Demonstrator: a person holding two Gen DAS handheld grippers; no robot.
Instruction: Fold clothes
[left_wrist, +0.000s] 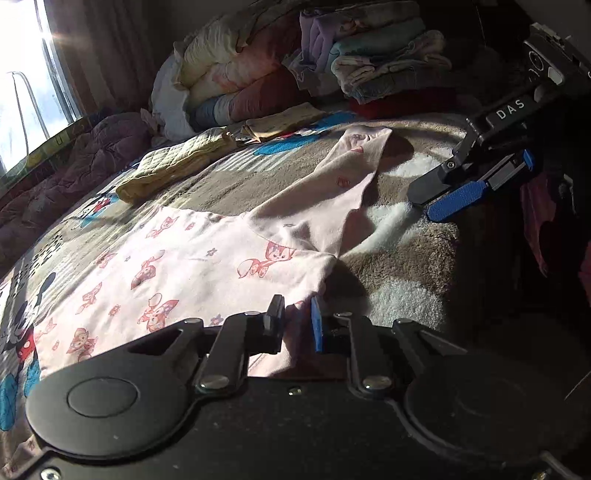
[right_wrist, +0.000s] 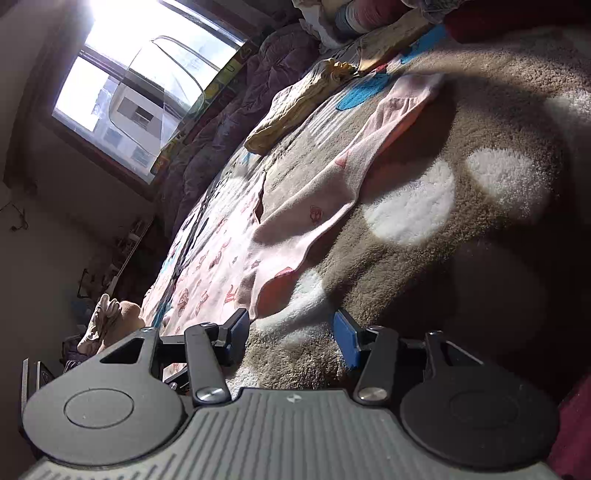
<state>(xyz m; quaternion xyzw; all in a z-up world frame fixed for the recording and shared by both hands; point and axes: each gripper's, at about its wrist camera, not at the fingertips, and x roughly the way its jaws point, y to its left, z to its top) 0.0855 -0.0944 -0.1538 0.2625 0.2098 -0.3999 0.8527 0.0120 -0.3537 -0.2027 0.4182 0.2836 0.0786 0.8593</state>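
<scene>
A pale pink child's garment (left_wrist: 177, 266) printed with red foxes lies spread on the bed, one long sleeve (left_wrist: 343, 173) stretching away to the far right. It also shows in the right wrist view (right_wrist: 295, 221). My left gripper (left_wrist: 297, 323) is at the garment's near hem, its jaws narrowly apart with pink cloth bunched between them. My right gripper (right_wrist: 290, 334) is open and empty, low over the brown fluffy blanket (right_wrist: 461, 258) just right of the garment's edge. It also shows in the left wrist view (left_wrist: 439, 201), beyond the sleeve.
A yellow quilted garment (left_wrist: 173, 166) lies folded at the far left on the cartoon bedsheet (left_wrist: 22, 314). Piled bedding and stacked clothes (left_wrist: 351, 62) fill the headboard end. A bright window (right_wrist: 140, 74) is on the left. Dark drop beyond the bed's right edge.
</scene>
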